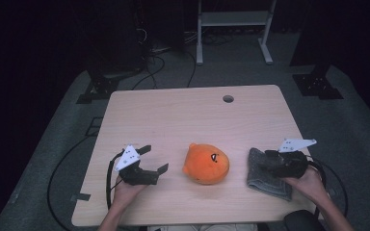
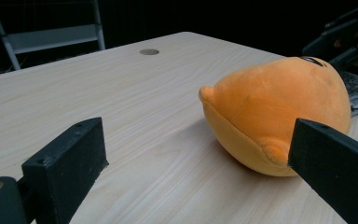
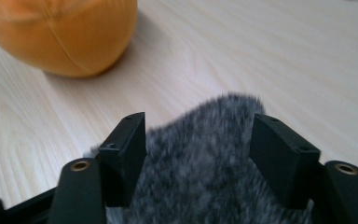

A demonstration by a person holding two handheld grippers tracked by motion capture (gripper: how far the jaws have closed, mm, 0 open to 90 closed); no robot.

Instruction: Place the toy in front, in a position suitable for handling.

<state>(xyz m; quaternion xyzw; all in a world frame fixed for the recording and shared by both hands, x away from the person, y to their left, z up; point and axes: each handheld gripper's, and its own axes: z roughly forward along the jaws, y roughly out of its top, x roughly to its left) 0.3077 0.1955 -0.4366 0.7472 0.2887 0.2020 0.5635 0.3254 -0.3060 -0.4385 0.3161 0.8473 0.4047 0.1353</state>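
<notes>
An orange plush toy (image 1: 205, 163) with a small dark face mark lies in the middle of the pale wooden table (image 1: 188, 115). My left gripper (image 1: 154, 159) rests to its left, jaws open and aimed at the toy; in the left gripper view the plush toy (image 2: 275, 107) sits just beyond the left gripper (image 2: 200, 140), nearer one jaw. A grey fuzzy cloth (image 1: 265, 178) lies right of the toy. My right gripper (image 1: 266, 161) hovers over it, open. In the right gripper view the cloth (image 3: 200, 168) spreads beneath and between the jaws of the right gripper (image 3: 200, 140), pads apart from it.
A round cable hole (image 1: 228, 98) sits near the table's far edge. A white metal frame (image 1: 233, 19) and black stands (image 1: 318, 82) rest on the grey floor behind. Cables trail down both sides of the table. The far half of the tabletop is bare wood.
</notes>
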